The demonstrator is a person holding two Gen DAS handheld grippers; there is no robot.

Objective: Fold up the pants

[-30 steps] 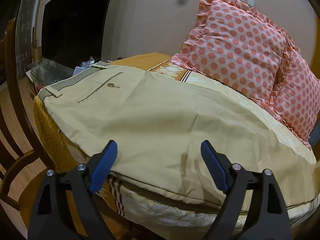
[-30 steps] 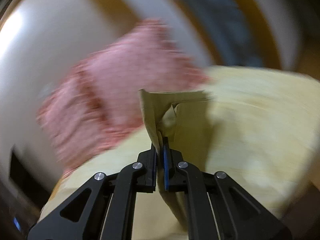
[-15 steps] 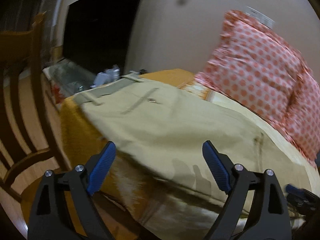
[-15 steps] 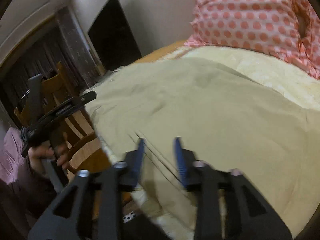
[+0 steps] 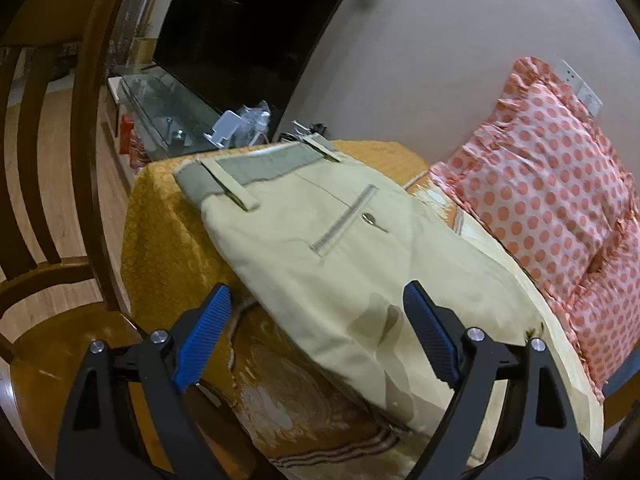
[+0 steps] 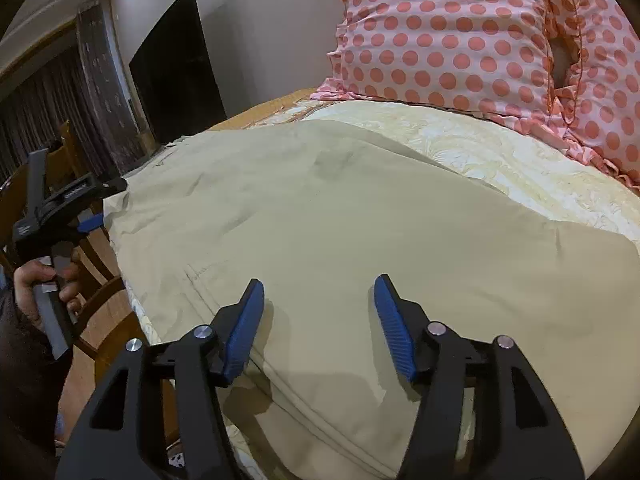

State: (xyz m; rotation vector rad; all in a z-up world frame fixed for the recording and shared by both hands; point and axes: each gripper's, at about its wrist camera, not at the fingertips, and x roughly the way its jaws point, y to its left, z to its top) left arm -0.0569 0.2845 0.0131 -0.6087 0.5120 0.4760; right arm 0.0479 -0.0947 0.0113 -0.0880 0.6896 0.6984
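Beige pants [image 5: 352, 256] lie flat on the bed, waistband with belt loops at the far left corner, back pocket facing up. They also fill the right wrist view [image 6: 340, 216]. My left gripper [image 5: 316, 336] is open and empty, just above the near edge of the pants. It also shows in the right wrist view [image 6: 96, 208], held in a hand at the pants' left edge. My right gripper [image 6: 318, 320] is open and empty, low over the folded cloth near its front edge.
Two pink polka-dot pillows [image 5: 552, 184] lean on the wall behind the pants [image 6: 460, 32]. A wooden chair [image 5: 52, 184] stands close at the bed's left side. A dark TV [image 5: 248, 32] and a glass shelf [image 5: 168, 116] with small items stand beyond the bed corner.
My right gripper let go of the pant leg it held a second ago and opened. My left gripper swung left toward the waistband end, still open.
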